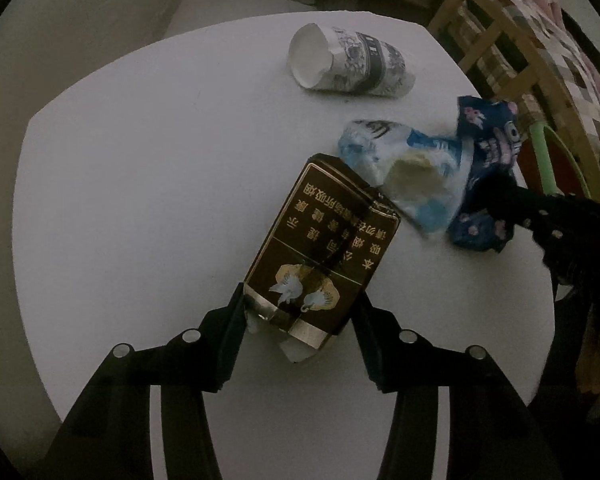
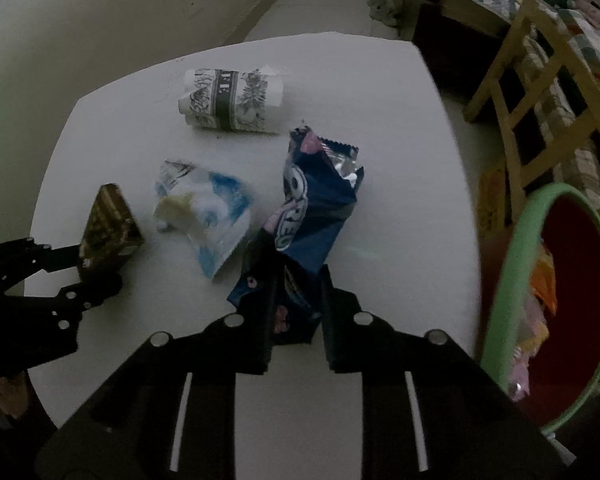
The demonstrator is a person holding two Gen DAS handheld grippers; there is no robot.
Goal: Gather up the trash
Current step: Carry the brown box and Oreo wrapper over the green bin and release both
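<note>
A dark brown cigarette pack (image 1: 328, 240) with gold lettering is clamped at its lower end between the fingers of my left gripper (image 1: 300, 300), which is shut on it. The right wrist view shows the same pack (image 2: 108, 224) tilted up off the white table (image 2: 380, 160) at the left. My right gripper (image 2: 294, 272) is shut on the lower end of a crumpled dark blue snack wrapper (image 2: 316, 208). A light blue and white wrapper (image 2: 208, 208) lies between the two. Farther back, a printed paper cup (image 2: 232, 100) lies on its side.
A bin with a green rim (image 2: 512, 248) and a red inside stands off the table's right edge, with some wrappers in it. A wooden chair (image 2: 512, 92) stands behind it, beside a bed with a checked quilt. A wall runs along the left.
</note>
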